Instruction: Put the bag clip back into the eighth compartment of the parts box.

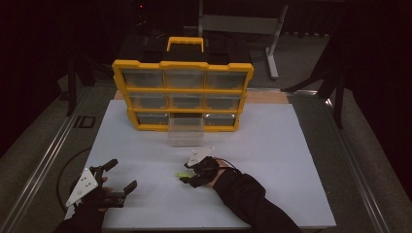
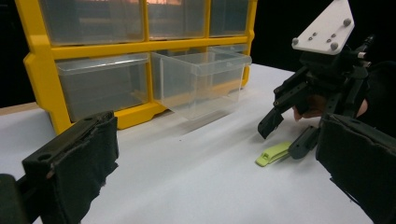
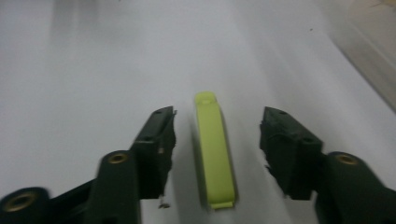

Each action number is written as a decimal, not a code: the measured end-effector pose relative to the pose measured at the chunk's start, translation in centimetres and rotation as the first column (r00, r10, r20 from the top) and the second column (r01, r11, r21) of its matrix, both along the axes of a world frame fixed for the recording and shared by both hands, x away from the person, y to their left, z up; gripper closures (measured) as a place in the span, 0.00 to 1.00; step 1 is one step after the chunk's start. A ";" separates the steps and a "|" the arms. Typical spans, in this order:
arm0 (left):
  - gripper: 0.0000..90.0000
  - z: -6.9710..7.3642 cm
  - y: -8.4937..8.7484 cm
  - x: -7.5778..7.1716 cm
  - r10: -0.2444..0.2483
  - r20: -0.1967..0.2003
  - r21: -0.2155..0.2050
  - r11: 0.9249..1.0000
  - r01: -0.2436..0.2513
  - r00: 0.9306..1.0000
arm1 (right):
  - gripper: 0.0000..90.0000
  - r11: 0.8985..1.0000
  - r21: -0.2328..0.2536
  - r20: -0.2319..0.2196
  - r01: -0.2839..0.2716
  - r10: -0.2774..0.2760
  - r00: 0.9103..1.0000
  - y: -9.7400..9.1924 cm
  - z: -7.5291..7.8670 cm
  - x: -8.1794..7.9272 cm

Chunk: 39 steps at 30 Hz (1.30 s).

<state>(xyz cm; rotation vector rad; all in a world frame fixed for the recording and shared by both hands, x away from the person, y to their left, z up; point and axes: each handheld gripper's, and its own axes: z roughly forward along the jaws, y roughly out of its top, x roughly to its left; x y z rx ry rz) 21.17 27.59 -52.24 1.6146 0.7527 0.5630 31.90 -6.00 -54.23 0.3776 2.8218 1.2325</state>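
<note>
A small lime-green plastic piece (image 3: 214,149) lies flat on the white table (image 1: 272,160), near the middle of its front half. My right gripper (image 3: 217,135) is lowered over it with one jaw on each side, and a gap shows on both sides, so the pads do not touch it. In the left gripper view the same right gripper (image 2: 282,140) stands just over the green piece (image 2: 273,153). My left gripper (image 1: 121,174) rests at the front left of the table, jaws wide open and holding nothing.
A yellow organizer (image 1: 182,64) with clear drawers stands upright at the back of the table. One clear drawer (image 1: 185,131) from its bottom row is pulled out toward me. Dark floor and metal rails surround the table.
</note>
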 end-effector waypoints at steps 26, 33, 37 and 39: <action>0.00 -0.1 0.0 0.1 -0.006 -0.005 0.000 1.000 0.006 1.000 | 0.87 0.998 -0.048 0.011 -0.043 0.043 0.999 0.1 -0.3 0.2; 0.00 -0.1 0.0 0.1 -0.006 -0.008 -0.002 1.000 0.006 1.000 | 0.88 0.996 -0.043 -0.012 -0.075 0.074 0.997 -0.1 0.1 0.2; 0.00 -0.1 -0.1 0.1 -0.006 -0.007 0.001 1.000 0.006 1.000 | 0.88 0.995 -0.051 -0.008 -0.089 0.089 0.996 -0.2 0.7 0.1; 0.00 -0.1 -0.1 0.1 -0.005 -0.007 0.001 1.000 0.005 1.000 | 0.88 0.994 -0.055 0.000 -0.099 0.099 0.995 -0.3 1.1 0.1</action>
